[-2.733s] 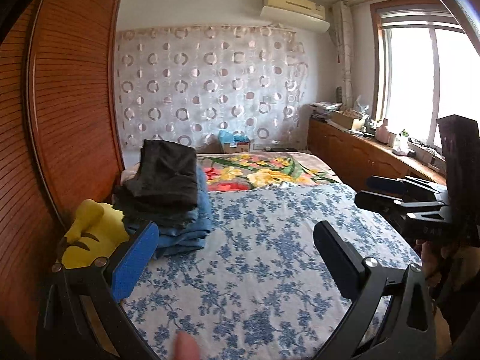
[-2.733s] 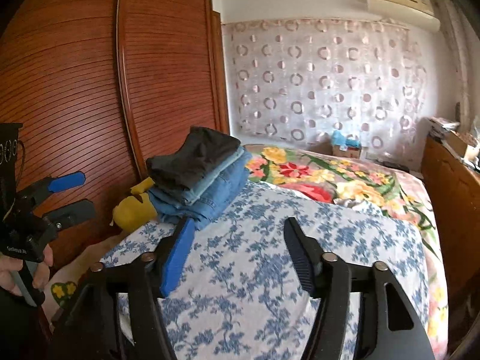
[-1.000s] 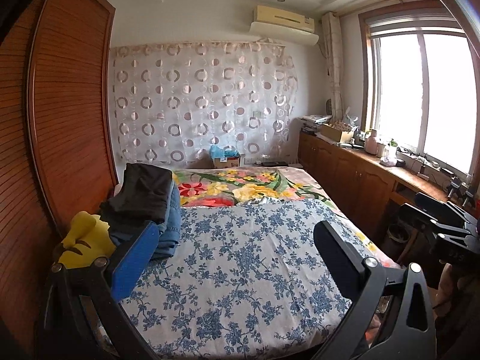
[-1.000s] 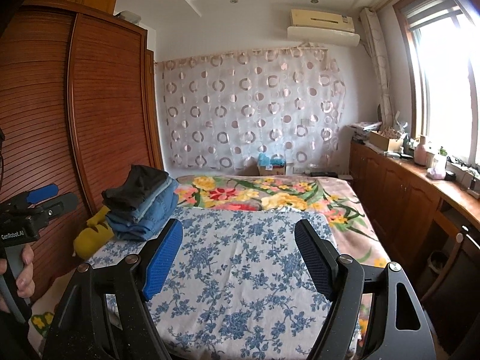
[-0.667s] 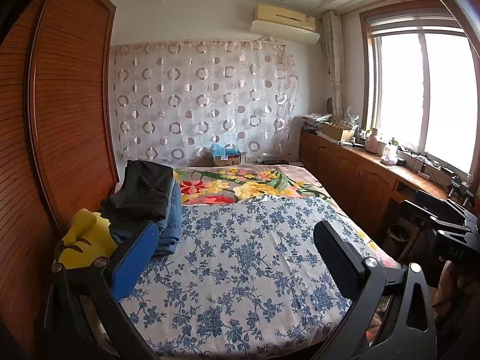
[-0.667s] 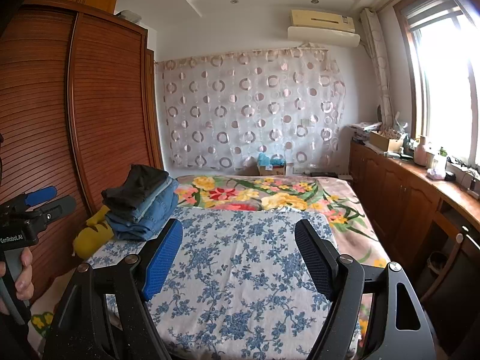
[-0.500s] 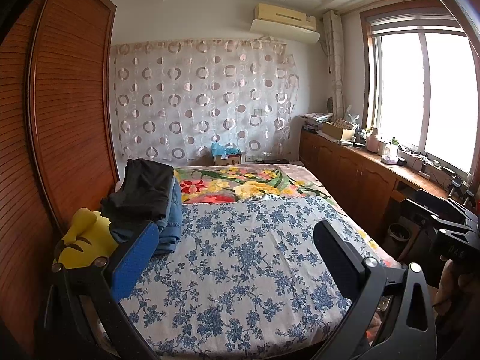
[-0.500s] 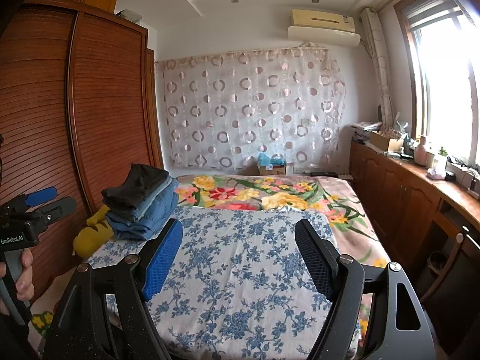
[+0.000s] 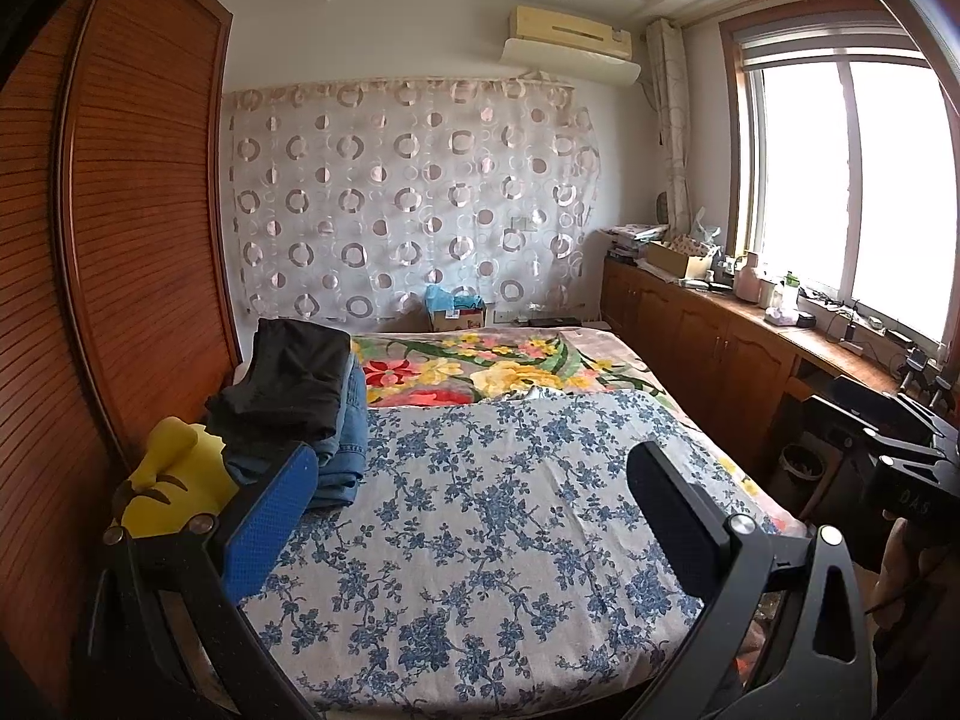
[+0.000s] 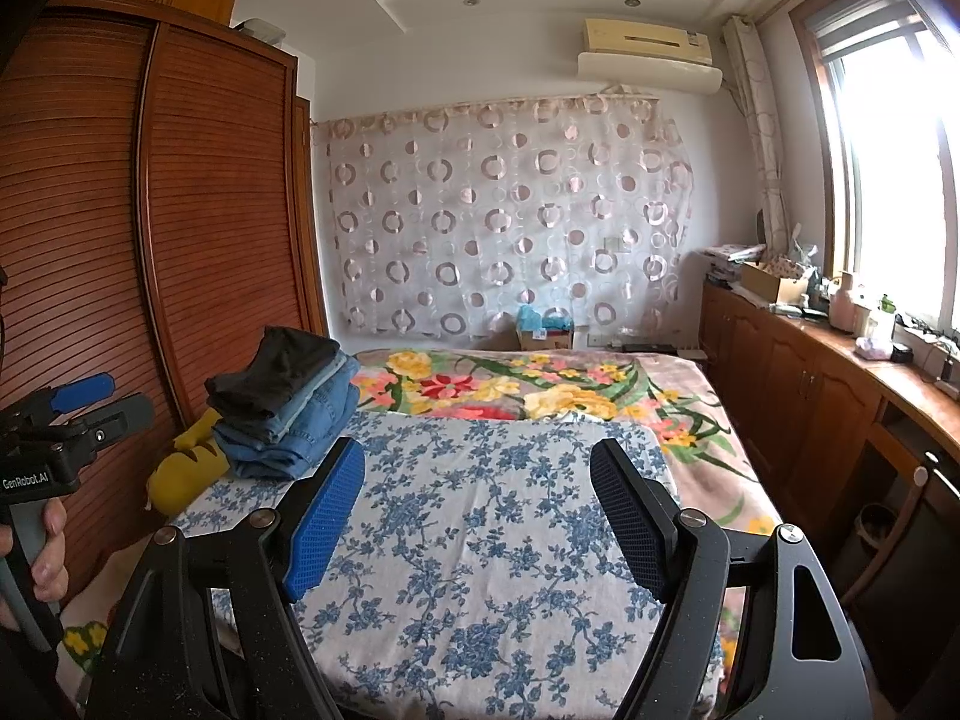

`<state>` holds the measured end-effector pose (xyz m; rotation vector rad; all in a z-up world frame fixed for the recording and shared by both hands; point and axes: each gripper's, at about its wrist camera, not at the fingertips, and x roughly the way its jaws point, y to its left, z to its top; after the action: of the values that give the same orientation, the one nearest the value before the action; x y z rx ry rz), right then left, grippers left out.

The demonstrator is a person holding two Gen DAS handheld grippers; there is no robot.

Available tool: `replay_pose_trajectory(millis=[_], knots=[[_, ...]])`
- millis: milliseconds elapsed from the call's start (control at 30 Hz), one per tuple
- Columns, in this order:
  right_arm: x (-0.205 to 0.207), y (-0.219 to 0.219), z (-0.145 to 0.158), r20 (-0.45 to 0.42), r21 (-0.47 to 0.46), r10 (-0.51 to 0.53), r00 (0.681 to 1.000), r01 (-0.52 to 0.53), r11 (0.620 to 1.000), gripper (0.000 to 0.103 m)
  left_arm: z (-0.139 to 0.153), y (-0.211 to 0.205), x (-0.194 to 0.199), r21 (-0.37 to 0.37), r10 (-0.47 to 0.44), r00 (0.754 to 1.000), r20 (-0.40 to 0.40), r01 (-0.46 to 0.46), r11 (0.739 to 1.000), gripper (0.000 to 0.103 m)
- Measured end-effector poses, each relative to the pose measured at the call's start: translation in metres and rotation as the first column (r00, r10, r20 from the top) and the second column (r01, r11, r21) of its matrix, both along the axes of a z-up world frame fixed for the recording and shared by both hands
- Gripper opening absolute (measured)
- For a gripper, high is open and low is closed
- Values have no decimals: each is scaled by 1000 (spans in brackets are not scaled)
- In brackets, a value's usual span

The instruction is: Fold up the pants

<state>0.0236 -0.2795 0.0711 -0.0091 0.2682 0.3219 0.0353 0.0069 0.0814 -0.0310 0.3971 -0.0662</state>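
Observation:
A stack of folded pants, dark ones (image 9: 294, 378) on top of blue jeans (image 9: 345, 456), lies at the bed's left side by the wardrobe; it also shows in the right wrist view (image 10: 282, 402). My left gripper (image 9: 474, 486) is open and empty, held back from the foot of the bed. My right gripper (image 10: 477, 480) is open and empty, also back from the bed. Each gripper shows at the edge of the other's view: the right one (image 9: 888, 438) and the left one (image 10: 90, 402).
The bed has a blue floral sheet (image 9: 480, 510) and a flowered blanket (image 9: 492, 369) beyond. A yellow plush (image 9: 174, 480) lies beside the stack. A wooden wardrobe (image 10: 150, 240) stands left, a low cabinet (image 10: 810, 384) under the window right. A cardboard box (image 9: 456, 315) sits by the curtain.
Both grippers have pulled back from the bed and risen since 2.7 s ago, so the whole bed shows. In the last second they barely move. The stack is unchanged.

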Motion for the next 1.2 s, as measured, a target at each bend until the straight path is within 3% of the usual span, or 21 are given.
replay_pose_trajectory(millis=[1200], knots=[[0, -2, 0, 5, -1, 5, 1000, -5, 1000, 80, -1, -1, -1, 4, 0, 1000, -1, 0, 1000, 103]])
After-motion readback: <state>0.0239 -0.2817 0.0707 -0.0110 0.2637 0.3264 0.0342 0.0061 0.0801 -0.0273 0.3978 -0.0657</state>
